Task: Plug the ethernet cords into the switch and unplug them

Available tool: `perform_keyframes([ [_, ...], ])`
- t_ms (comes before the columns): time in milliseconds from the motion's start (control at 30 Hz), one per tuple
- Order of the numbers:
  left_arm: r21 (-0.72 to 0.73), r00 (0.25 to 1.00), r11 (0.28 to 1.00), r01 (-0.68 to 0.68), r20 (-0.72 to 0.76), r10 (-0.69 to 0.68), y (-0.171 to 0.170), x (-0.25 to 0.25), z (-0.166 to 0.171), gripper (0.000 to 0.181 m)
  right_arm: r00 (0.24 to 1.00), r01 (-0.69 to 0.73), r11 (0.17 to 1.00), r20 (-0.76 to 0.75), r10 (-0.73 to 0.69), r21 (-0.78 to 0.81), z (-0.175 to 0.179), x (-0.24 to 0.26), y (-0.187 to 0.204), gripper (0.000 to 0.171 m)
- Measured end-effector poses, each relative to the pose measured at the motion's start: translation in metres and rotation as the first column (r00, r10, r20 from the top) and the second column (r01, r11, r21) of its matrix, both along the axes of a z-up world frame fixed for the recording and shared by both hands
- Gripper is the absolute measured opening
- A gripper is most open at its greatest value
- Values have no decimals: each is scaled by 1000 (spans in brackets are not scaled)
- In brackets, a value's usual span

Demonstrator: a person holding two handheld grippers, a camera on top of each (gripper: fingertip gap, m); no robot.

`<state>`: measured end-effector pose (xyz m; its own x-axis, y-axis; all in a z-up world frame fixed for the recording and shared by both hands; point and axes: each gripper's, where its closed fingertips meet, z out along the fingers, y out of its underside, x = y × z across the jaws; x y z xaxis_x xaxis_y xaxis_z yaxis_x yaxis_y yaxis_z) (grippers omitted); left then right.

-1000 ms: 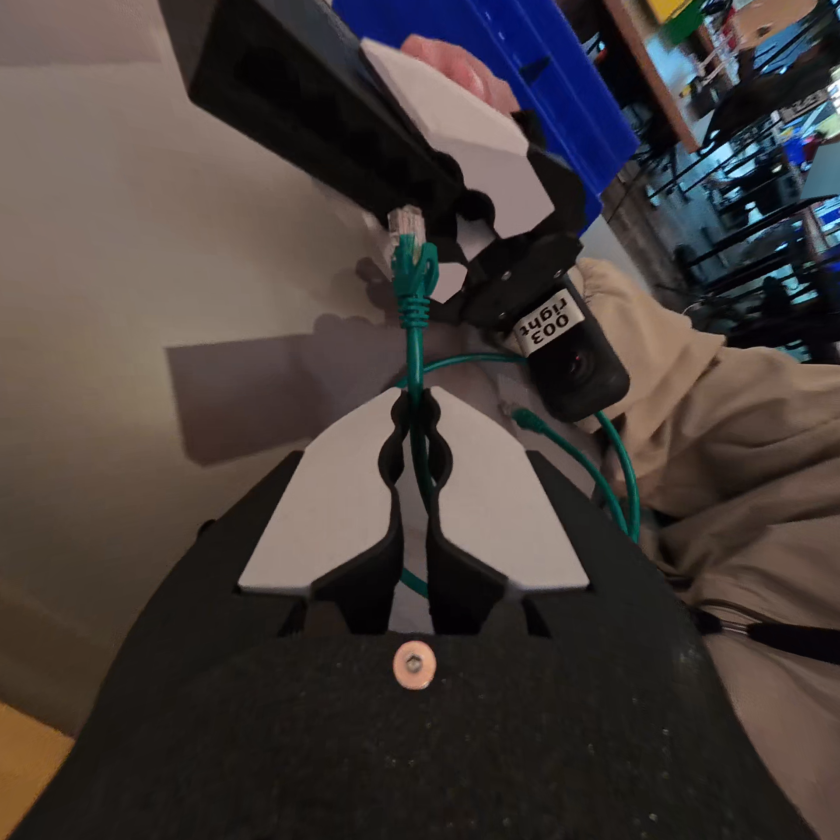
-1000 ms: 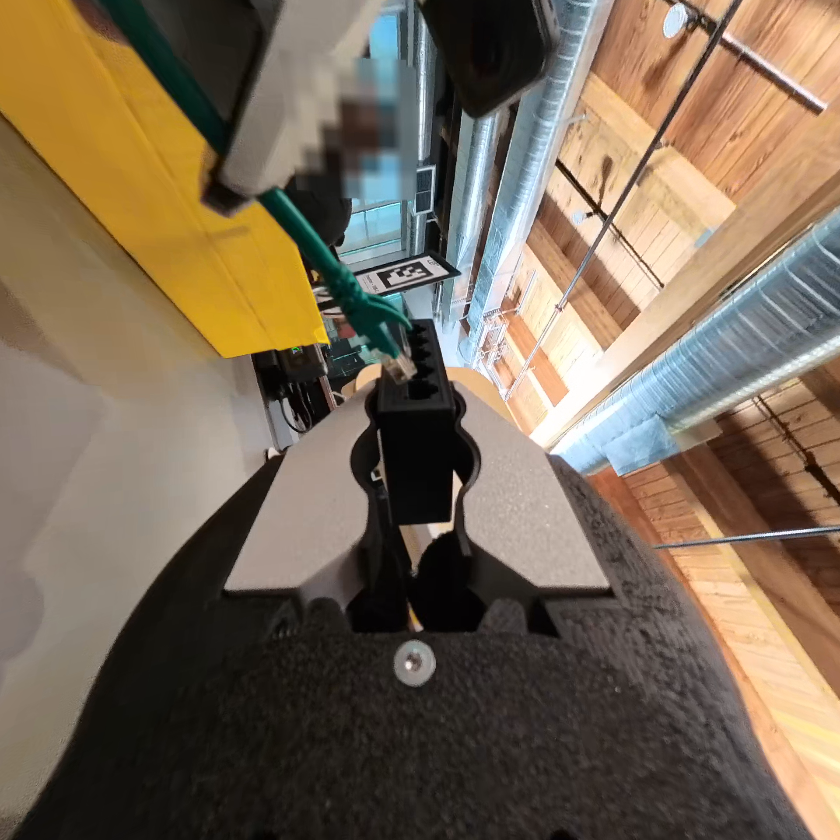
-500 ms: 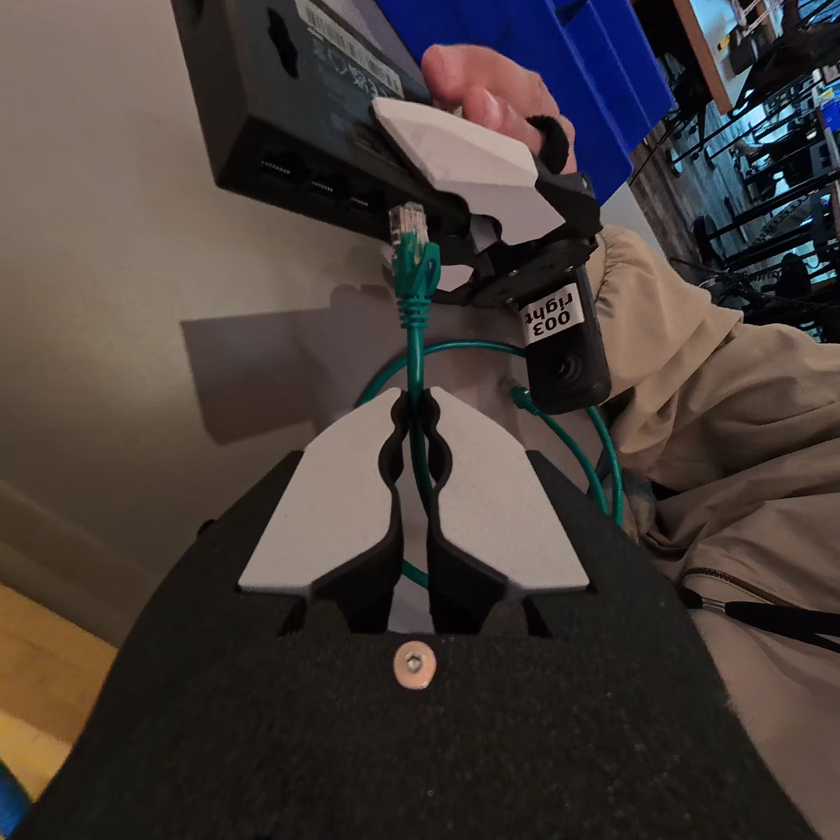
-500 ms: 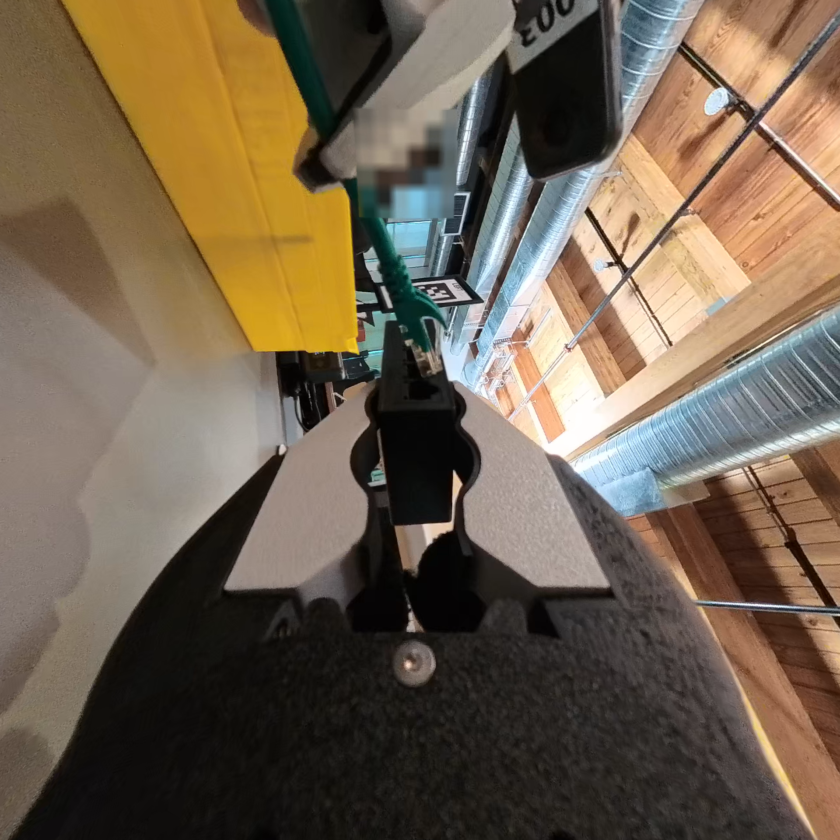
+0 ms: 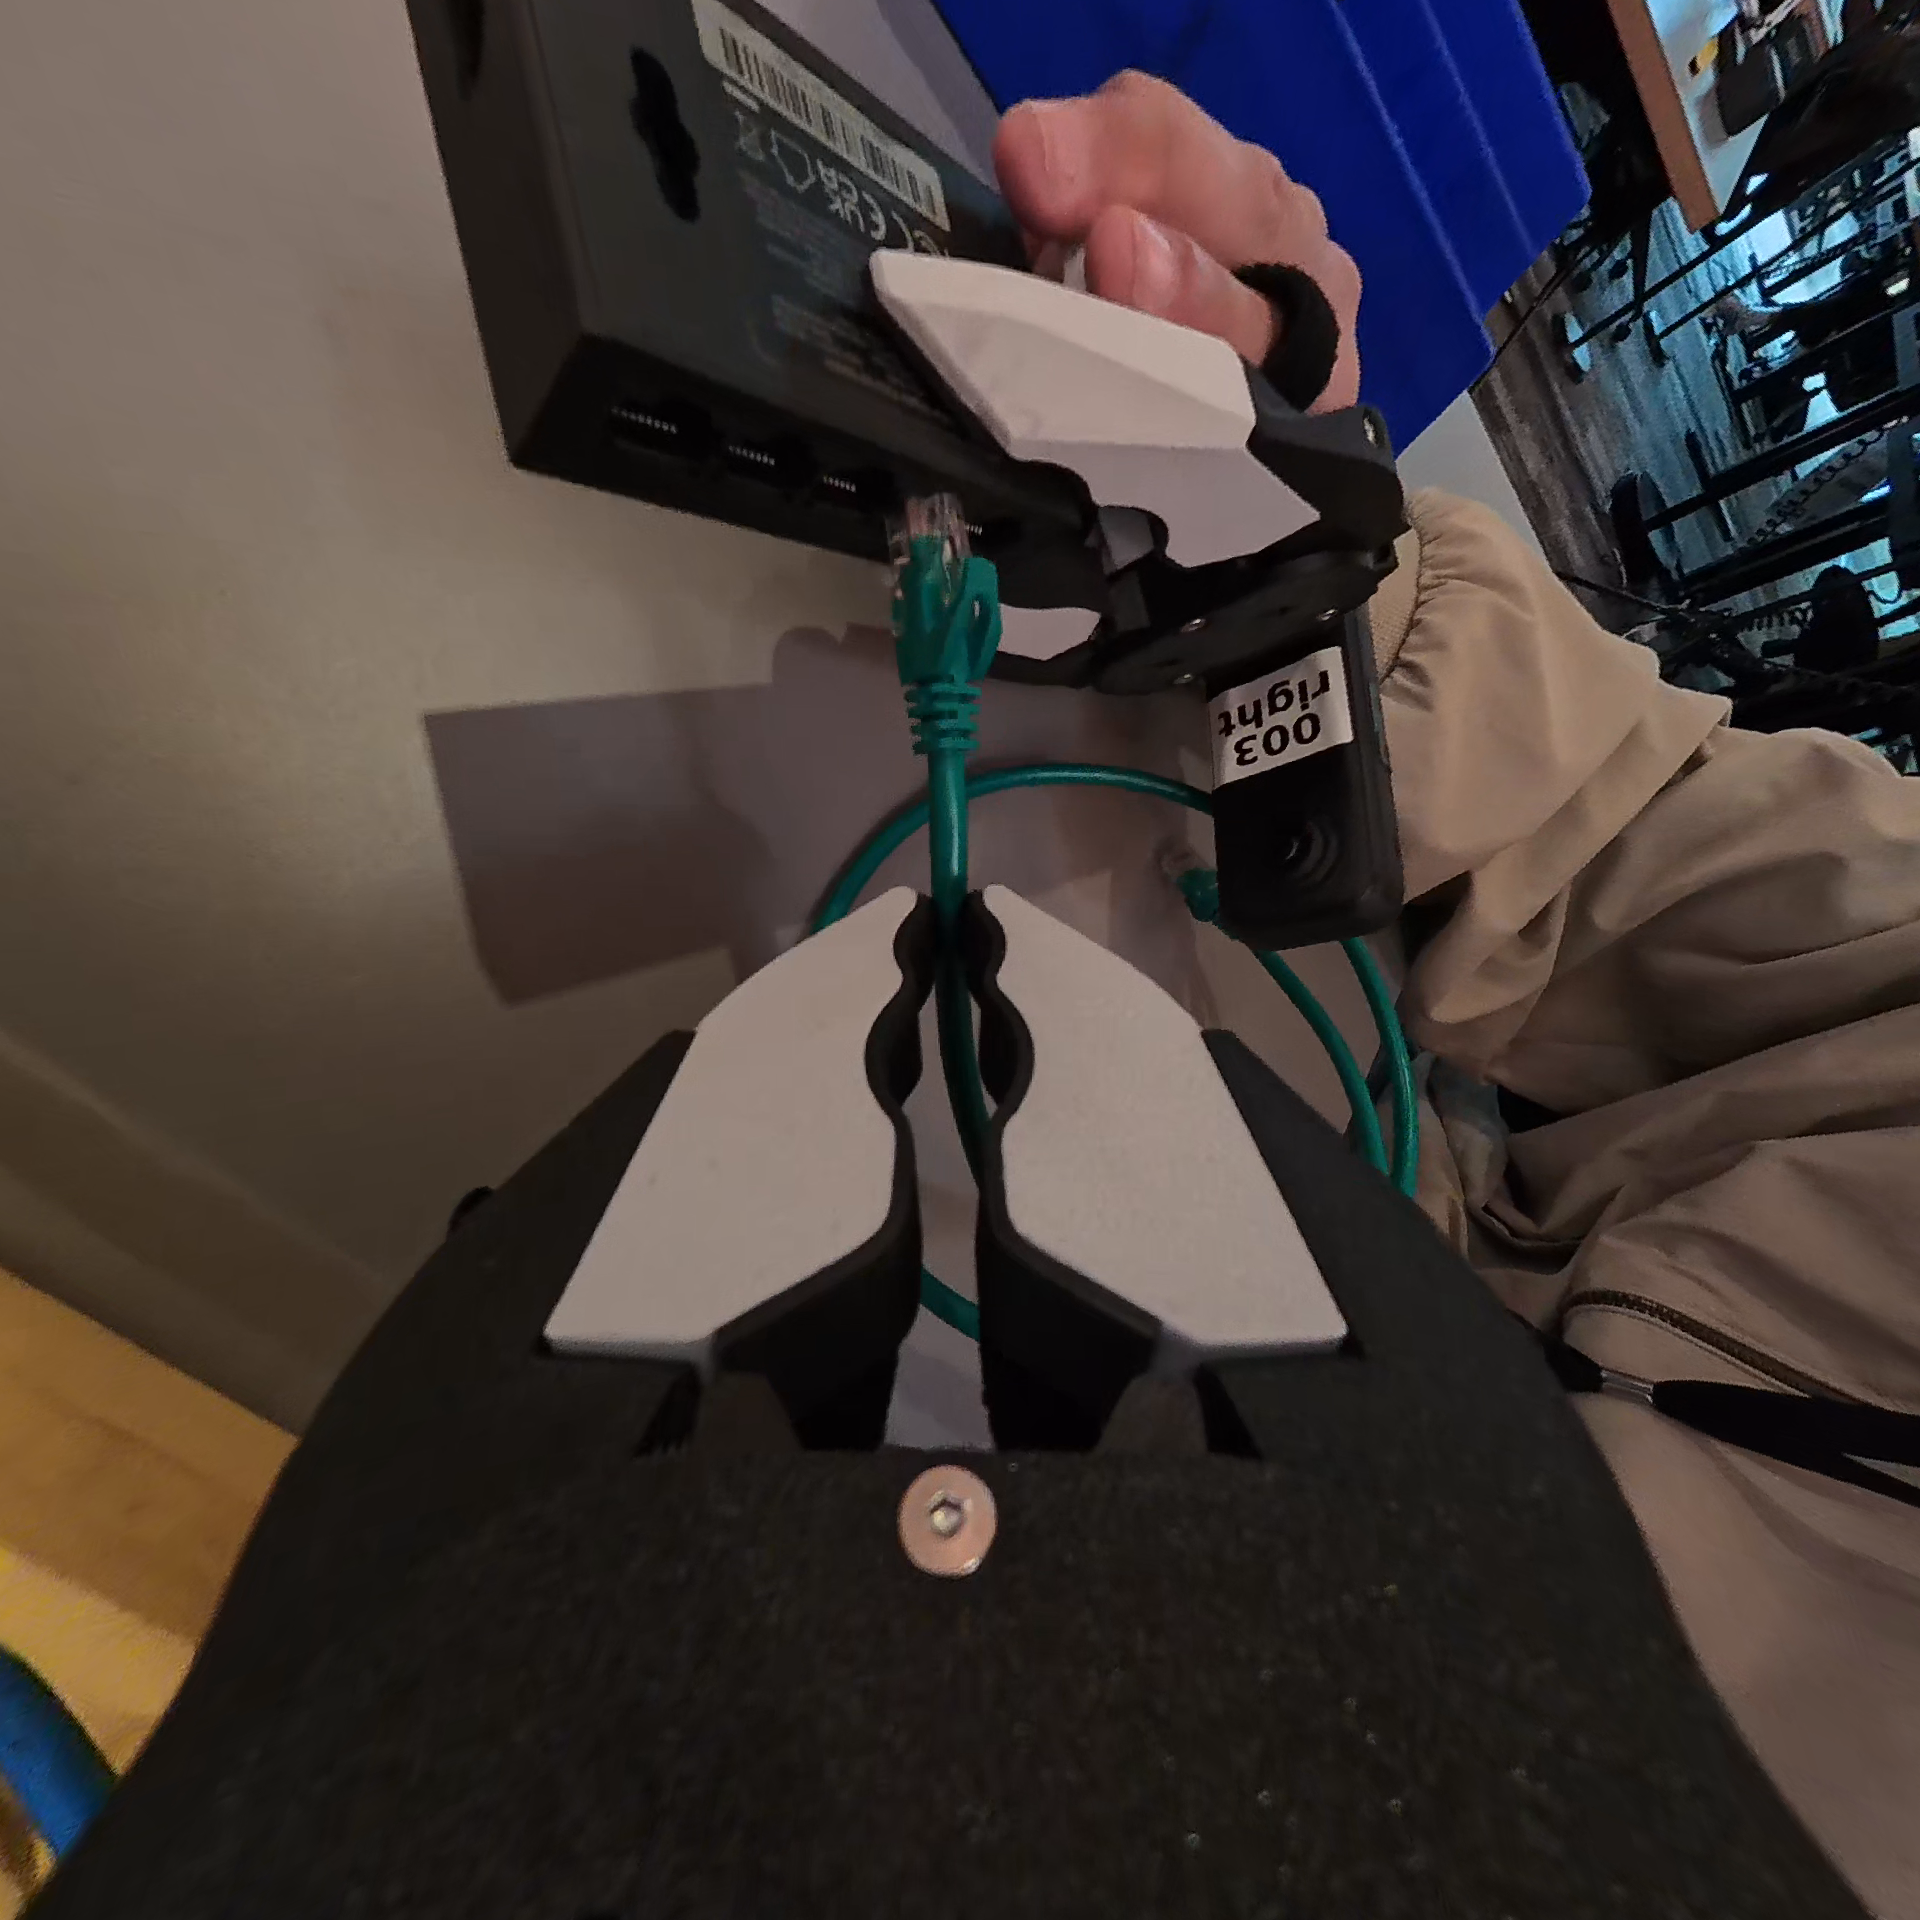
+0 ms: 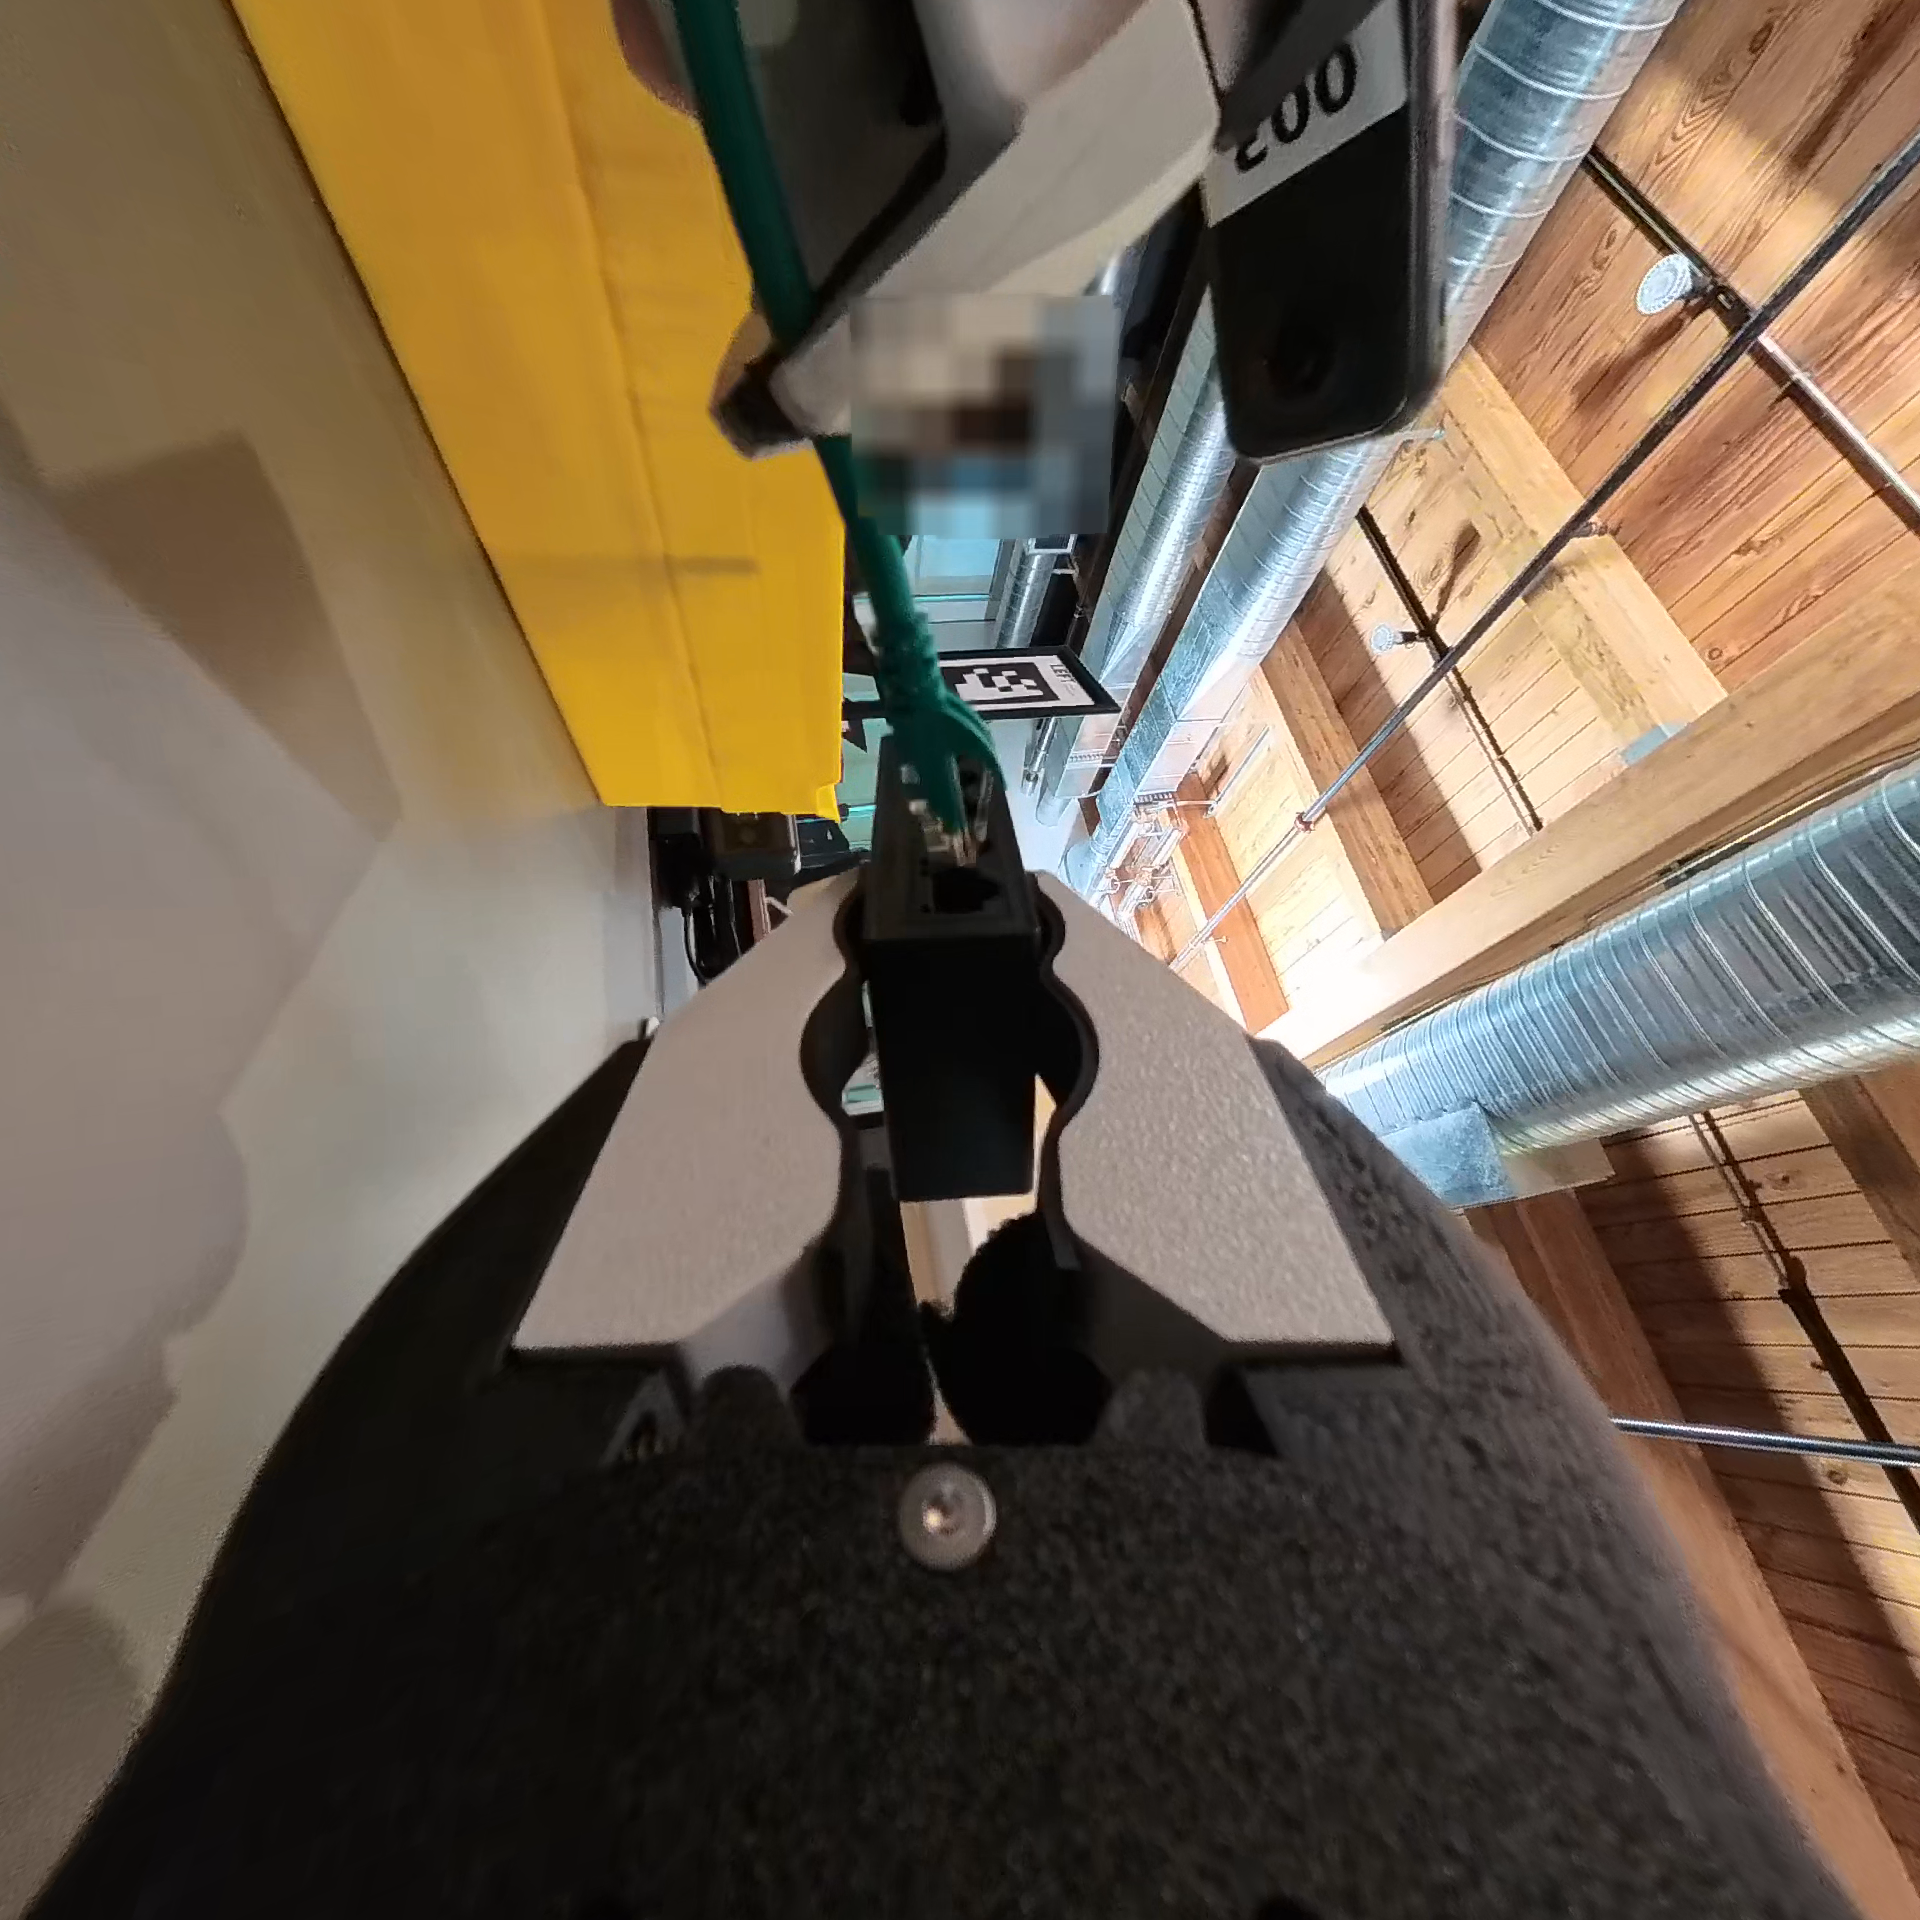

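Left wrist view: left hand-held gripper (image 5: 948,914) pinches green ethernet cord (image 5: 951,821); plug tip meets switch (image 5: 727,281), seating unclear.
Right wrist view: right hand-held gripper (image 6: 951,925) clamps switch (image 6: 954,1049); far end hidden.

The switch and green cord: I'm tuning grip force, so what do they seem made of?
The switch looks like matte black hard plastic or painted metal, with crisp flat faces. The green cord has a smooth, bending rubbery jacket; its plug tip looks like clear hard plastic.
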<state>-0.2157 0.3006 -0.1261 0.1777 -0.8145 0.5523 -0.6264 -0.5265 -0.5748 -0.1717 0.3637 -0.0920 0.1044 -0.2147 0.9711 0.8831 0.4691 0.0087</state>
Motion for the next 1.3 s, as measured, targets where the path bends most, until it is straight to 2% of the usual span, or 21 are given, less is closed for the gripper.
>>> perform_keyframes([
  [100,83,1000,997,1,13,-2,2,3,3,5,1000,13,1000,-14,-13,-24,0,1,2,26],
  [200,287,1000,958,2,-17,3,9,7,2,5,999,36,998,-38,-37,-45,1,5,4,26],
  [333,613,999,790,12,-46,21,20,15,4,6,996,24,994,-81,-32,-105,-1,7,6,26],
  [433,707,995,707,19,-80,52,25,17,2,7,998,1,992,-69,-10,-130,-6,-2,3,26],
  [500,715,994,699,8,-82,74,27,16,3,6,997,-1,989,-79,-11,-147,-8,-3,3,25],
  [600,688,993,725,-28,-61,96,26,17,6,5,995,7,984,-99,-25,-176,-7,-4,3,25],
  [900,700,990,712,-48,-62,128,25,20,6,4,993,33,973,-103,-58,-229,-11,-4,6,24],
  [1300,667,976,730,-148,-19,216,38,25,-3,4,990,101,962,-66,-121,-255,-21,1,14,24],
])
